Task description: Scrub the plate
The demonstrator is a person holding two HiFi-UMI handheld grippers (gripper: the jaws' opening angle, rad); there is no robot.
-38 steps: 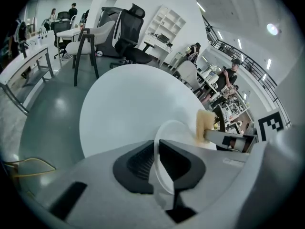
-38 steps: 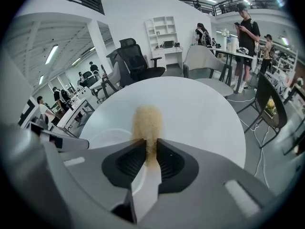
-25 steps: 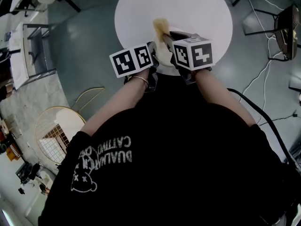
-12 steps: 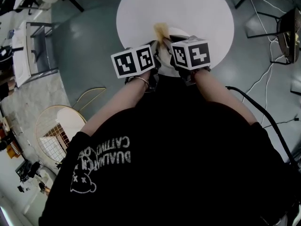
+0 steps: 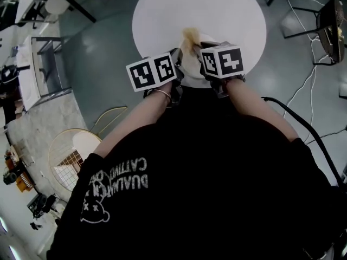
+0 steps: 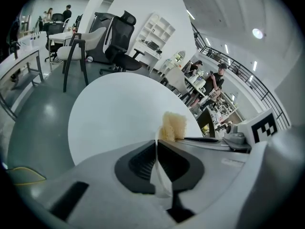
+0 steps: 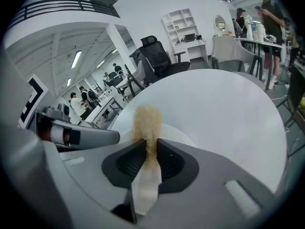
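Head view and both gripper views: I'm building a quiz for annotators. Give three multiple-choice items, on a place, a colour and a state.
1. The sponge is: A on the floor; B in the right hand-held gripper; C on a chair.
2. The table is: A black; B white; C red.
3. The left hand-held gripper is: A wide open; B holding a cup; C shut on the plate rim.
B, sponge squeezed between its jaws; B, round white top; C, its jaws have just been closing and pinch the thin rim.
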